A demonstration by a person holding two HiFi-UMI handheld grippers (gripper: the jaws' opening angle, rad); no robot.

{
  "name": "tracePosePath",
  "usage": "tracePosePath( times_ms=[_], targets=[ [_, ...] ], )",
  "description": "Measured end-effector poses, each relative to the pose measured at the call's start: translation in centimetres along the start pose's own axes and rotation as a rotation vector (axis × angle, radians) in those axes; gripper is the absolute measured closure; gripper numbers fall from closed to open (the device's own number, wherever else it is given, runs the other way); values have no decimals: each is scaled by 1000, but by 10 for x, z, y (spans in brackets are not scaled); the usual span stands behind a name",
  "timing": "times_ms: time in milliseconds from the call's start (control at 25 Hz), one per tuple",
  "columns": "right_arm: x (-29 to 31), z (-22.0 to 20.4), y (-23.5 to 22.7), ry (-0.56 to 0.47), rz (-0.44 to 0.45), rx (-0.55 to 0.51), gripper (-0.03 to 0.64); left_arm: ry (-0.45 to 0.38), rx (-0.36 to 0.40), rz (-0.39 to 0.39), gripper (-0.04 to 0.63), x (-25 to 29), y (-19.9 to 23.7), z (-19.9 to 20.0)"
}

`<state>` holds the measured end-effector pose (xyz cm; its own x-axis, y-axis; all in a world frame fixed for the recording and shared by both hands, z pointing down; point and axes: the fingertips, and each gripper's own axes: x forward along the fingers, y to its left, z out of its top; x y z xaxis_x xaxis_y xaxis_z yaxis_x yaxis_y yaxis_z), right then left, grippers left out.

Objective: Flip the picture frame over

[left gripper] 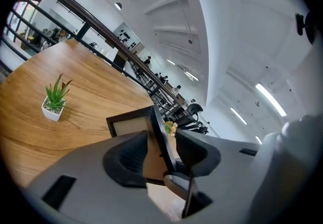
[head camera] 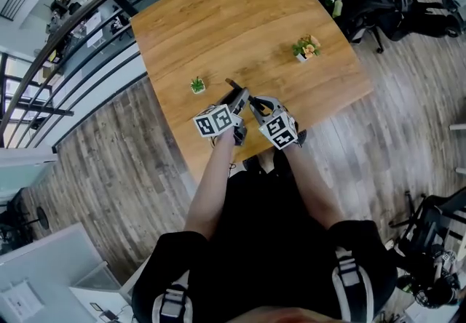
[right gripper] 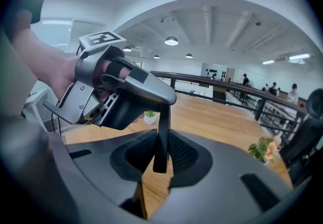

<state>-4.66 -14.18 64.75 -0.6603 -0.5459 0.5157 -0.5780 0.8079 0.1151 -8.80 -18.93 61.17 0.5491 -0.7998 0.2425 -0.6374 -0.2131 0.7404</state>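
Note:
The picture frame [head camera: 233, 86], dark-rimmed with a beige panel, is held on edge above the wooden table [head camera: 247, 16] near its front edge. In the right gripper view its dark rim [right gripper: 160, 132] stands upright between the pads, and my right gripper [right gripper: 161, 155] is shut on it. My left gripper [left gripper: 160, 153] has the frame [left gripper: 132, 126] passing slantwise between its jaws, with a gap beside the left pad, so it is open. Both grippers meet at the frame in the head view, left [head camera: 237, 99] and right [head camera: 255, 105].
A small green plant in a white pot [head camera: 197, 85] stands left of the grippers. A flowering plant [head camera: 306, 48] sits at the table's right side. A railing [head camera: 87, 16] runs behind the table, and office chairs [head camera: 386, 1] stand at the far right.

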Motion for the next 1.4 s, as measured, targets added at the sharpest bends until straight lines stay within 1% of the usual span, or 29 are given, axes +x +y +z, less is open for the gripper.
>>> tracePosePath(
  times_ms=[120, 240, 400, 480, 600, 800, 960, 1040, 1160, 1240, 1320, 1400],
  targets=[
    [0, -1, 1, 37, -43, -108, 535, -3, -24, 12, 423, 1, 4, -1],
    [1, -1, 2, 37, -65, -184, 532, -11, -50, 36, 423, 1, 10, -2],
    [3, -1, 6, 19, -49, -196, 522, -25, -89, 38, 428, 2, 13, -2],
    [2, 0, 6, 9, -44, -199, 520, -30, -100, 36, 453, 2, 14, -2],
    [1, 0, 7, -1, -27, -189, 518, -39, -130, 26, 460, 0, 16, -3],
    [1, -3, 10, -25, 9, -109, 509, -36, -175, 3, 483, -2, 16, -6],
    [5, -3, 19, -26, 66, -71, 489, -37, -175, -1, 503, -5, 16, -3],
    [4, -2, 23, -43, 97, -30, 489, -30, -150, 0, 517, -5, 15, -4],
    [2, -4, 16, -80, 110, 71, 460, -21, -127, -2, 517, -6, 15, -5],
    [0, -4, 5, -119, 95, 152, 440, -16, -116, -3, 517, -8, 16, -5],
    [-5, -3, -10, -164, 68, 233, 440, -1, -73, 13, 517, -10, 19, -6],
    [-9, -5, -26, -182, 33, 290, 442, 20, -22, 21, 517, -10, 17, -9]
  ],
)
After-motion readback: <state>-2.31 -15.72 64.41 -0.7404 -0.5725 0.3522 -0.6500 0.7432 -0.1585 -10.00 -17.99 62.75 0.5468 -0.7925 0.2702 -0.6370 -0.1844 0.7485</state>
